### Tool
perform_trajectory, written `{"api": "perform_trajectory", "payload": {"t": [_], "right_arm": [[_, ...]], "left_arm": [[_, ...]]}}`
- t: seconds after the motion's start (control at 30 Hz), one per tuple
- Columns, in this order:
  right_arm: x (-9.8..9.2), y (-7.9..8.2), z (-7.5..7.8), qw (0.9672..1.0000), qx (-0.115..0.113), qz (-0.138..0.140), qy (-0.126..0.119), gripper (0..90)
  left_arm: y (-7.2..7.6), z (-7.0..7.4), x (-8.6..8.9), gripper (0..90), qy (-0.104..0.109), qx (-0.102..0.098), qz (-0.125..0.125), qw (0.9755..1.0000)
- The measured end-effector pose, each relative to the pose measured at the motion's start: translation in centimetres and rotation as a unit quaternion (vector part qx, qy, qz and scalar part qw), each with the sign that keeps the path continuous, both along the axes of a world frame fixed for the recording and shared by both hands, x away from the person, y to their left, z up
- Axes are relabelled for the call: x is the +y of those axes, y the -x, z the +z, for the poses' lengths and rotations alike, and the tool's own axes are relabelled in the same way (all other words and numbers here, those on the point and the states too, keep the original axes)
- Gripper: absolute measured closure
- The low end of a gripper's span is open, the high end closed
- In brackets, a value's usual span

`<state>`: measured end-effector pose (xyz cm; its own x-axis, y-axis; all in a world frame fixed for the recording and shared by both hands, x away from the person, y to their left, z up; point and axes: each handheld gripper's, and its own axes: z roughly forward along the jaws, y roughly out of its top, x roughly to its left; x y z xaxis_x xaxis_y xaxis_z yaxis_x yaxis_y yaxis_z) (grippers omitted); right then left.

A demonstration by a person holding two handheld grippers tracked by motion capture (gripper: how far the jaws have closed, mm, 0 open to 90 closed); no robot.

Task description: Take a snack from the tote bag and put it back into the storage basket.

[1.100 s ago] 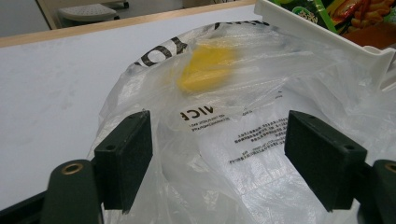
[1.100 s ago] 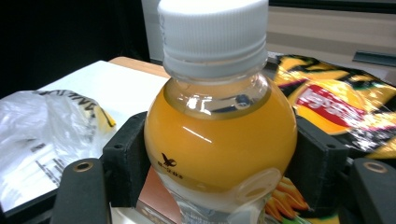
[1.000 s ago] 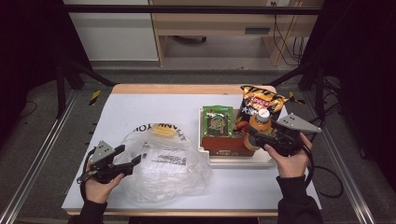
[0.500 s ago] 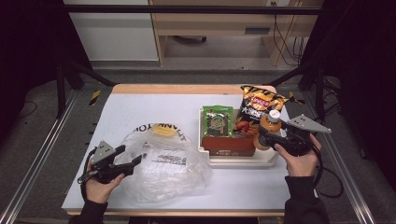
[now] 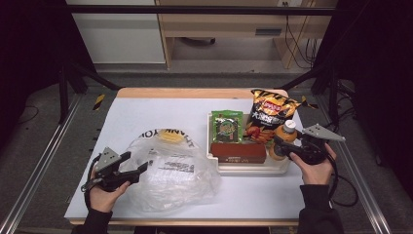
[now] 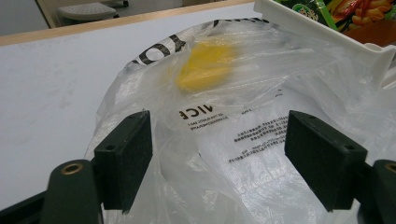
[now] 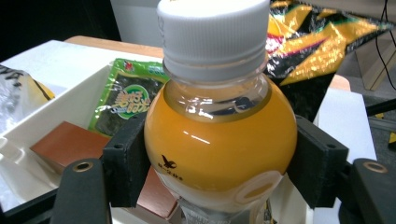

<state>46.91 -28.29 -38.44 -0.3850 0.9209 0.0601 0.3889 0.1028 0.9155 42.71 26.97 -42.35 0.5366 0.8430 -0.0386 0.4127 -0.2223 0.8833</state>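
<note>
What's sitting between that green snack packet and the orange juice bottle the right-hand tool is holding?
In the high view, the lower part of the black-and-yellow crisp bag lies between the green foil packet and the white-capped orange juice bottle, inside the white tray.

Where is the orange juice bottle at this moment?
In the high view the juice bottle is at the right end of the white tray, held between the right tongs, just below the chip bag.
</note>
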Motion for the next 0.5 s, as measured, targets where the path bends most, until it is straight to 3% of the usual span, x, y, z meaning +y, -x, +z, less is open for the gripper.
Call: {"api": "perform_trajectory", "payload": {"t": [0.5], "right_arm": [[-0.6, -0.5, -2.6, 0.9997, 0.026, -0.004, 0.003, 30.1]], "left_arm": [[0.1, 0.1, 0.1, 23.0, 0.0, -0.004, -0.001, 1.0]]}}
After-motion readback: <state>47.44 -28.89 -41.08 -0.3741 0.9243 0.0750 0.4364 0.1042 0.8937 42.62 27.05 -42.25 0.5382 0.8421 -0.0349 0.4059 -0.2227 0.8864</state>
